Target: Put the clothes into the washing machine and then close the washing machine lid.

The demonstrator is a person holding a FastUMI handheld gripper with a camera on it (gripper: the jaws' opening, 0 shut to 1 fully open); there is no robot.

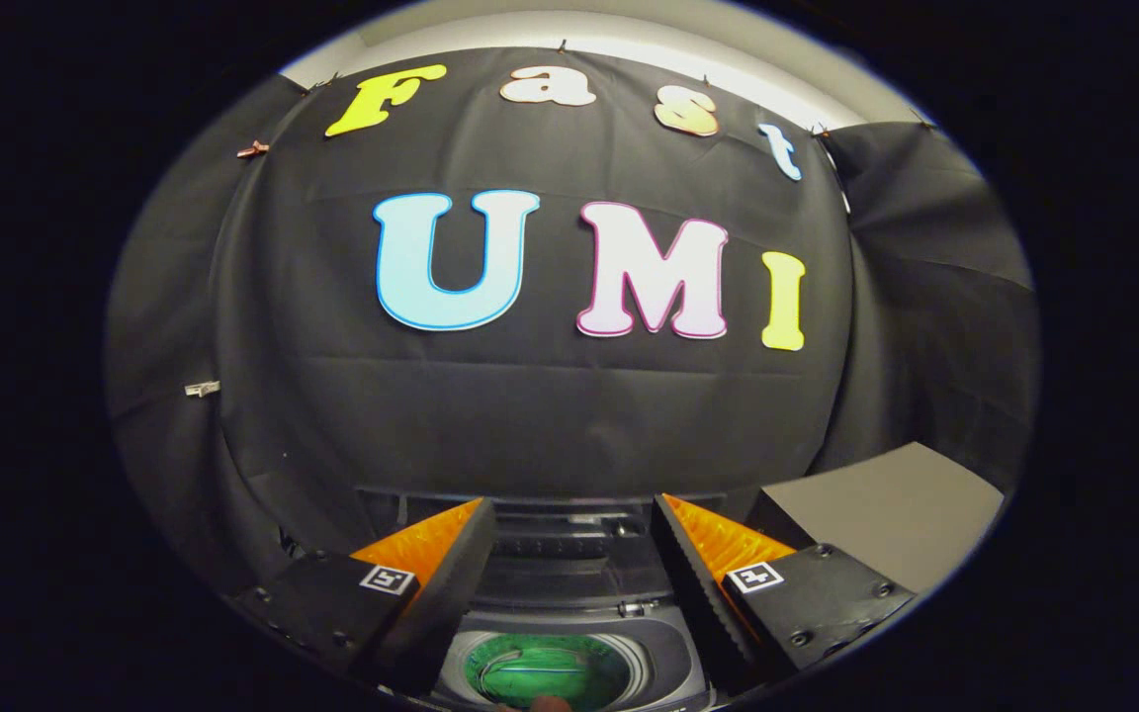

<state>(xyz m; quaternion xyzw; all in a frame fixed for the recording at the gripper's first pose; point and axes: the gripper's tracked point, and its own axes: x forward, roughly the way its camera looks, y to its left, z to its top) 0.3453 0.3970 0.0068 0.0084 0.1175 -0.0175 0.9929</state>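
Gripper (569, 554) spread wide, holding nothing, above the washing machine (569, 593). Drum opening (545, 672) between the fingers, green clothes (530, 677) inside. Lid (569, 524) upright behind. Risk: a finger slips off the lid edge on closing, lid slams

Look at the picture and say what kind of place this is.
Probably a staged booth, not a real laundry room: black cloth hangs as a wall behind a small washing machine, its lid up. The open gripper holds nothing.
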